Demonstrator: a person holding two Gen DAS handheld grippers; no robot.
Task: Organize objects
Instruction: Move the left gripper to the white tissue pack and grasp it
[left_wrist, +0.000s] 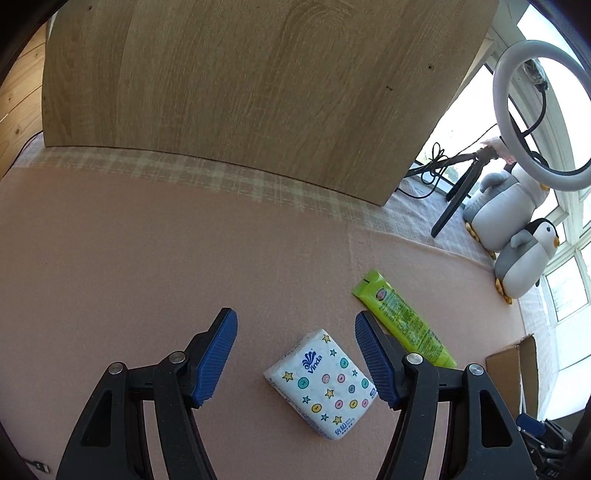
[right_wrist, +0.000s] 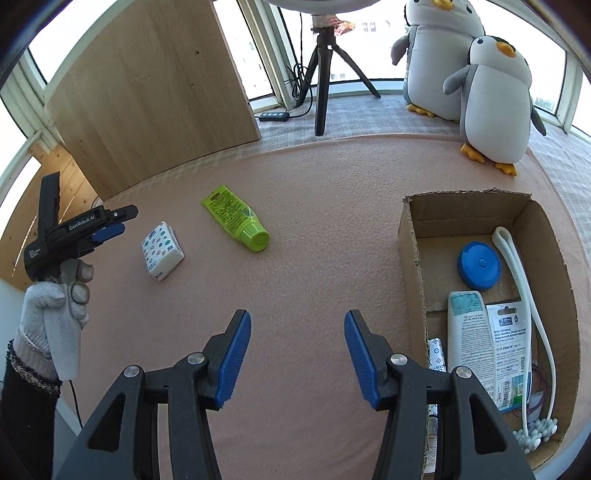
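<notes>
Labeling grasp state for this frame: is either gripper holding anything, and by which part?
Nothing is held. The left gripper hangs open above the tissue pack, fingers clear of it. The right gripper is open over bare mat.

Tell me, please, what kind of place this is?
Probably a home bay-window nook used for filming: curved windows, plush penguins on the pink mat, and a ring light on a tripod.
</notes>
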